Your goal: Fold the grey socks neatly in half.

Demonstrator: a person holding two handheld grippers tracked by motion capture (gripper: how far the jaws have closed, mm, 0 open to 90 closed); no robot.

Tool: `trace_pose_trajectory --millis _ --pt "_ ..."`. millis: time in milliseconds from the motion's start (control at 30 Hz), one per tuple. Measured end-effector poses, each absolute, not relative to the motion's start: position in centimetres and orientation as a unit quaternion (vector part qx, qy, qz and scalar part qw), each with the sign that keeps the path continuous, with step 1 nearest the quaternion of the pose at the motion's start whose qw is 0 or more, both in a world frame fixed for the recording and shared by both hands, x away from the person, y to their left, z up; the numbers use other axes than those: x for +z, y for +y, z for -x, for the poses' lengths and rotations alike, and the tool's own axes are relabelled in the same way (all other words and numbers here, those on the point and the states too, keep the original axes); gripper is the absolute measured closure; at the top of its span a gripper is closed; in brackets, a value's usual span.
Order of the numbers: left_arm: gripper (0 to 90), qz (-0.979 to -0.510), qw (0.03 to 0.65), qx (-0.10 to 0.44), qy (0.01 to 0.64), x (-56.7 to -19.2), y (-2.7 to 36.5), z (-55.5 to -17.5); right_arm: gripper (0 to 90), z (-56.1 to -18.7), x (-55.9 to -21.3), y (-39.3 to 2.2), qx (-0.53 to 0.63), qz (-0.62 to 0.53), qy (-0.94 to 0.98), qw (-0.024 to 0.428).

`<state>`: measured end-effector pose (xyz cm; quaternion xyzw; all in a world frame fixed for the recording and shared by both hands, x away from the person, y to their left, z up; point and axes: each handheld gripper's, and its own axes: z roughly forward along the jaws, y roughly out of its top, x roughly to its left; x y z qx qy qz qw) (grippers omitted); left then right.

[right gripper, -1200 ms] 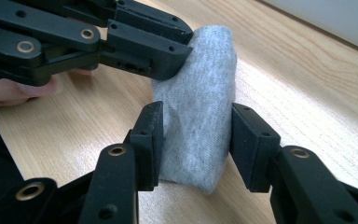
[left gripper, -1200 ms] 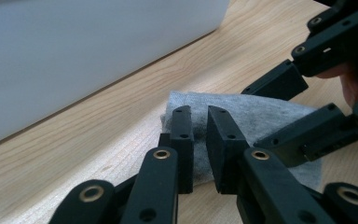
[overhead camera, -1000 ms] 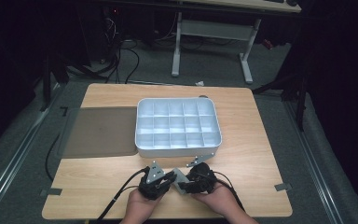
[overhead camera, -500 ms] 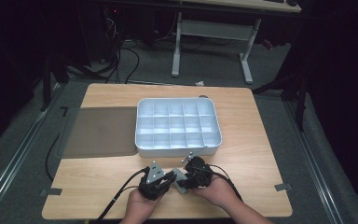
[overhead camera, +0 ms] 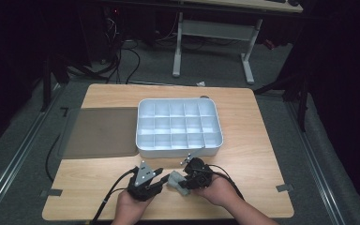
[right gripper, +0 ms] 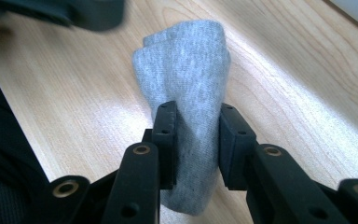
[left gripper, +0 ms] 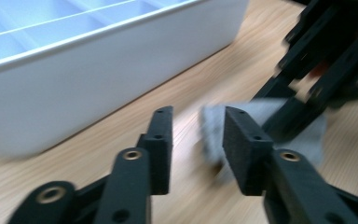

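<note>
A folded grey sock [right gripper: 186, 60] lies on the wooden table [overhead camera: 258, 140] near its front edge. My right gripper [right gripper: 196, 140] is shut on it; its jaws have just been closing, and both pads now press the sock's sides. From above, the sock [overhead camera: 174, 181] sits between my right gripper [overhead camera: 183, 182] and my left gripper [overhead camera: 159, 180]. In the left gripper view, my left gripper [left gripper: 196, 140] stands open. Its jaws have just been opening, and nothing is pinched between them. The sock's end [left gripper: 209, 133] lies just beyond its tips, partly hidden behind one jaw.
A white tray [overhead camera: 143, 150] divided into several empty compartments stands just behind both grippers; its near wall [left gripper: 98, 70] is close to the left gripper. A brown mat [overhead camera: 101, 131] lies left of the tray. Cables trail from both grippers toward the front edge.
My left gripper has pulled a little away to the left from the right one. The grey sock now shows between the two grippers, in the right gripper's jaws.
</note>
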<state>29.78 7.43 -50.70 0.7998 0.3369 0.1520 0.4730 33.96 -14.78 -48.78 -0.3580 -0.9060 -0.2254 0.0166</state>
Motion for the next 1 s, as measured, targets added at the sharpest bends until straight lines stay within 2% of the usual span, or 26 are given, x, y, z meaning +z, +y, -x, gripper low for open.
trace_pose_trajectory --millis 133,300,600,1000 --pt "56.4 -0.812 0.427 0.192 0.349 -50.9 10.7 -29.3 73.6 -33.8 -48.4 -14.8 -0.226 0.353 -0.908 0.006" --pt "51.0 -0.795 0.442 0.183 0.372 -51.8 13.5 -28.8 73.7 -33.9 -47.9 -15.6 -0.221 0.365 -0.904 -0.012" --pt "44.5 -0.799 0.433 0.208 0.362 -52.0 14.4 -28.8 73.7 -34.5 -46.4 -17.8 -0.199 0.389 -0.898 -0.050" --pt "41.6 -0.798 0.433 0.191 0.374 -52.6 14.5 -29.1 73.5 -34.5 -44.0 -21.3 -0.212 0.402 -0.889 -0.058"
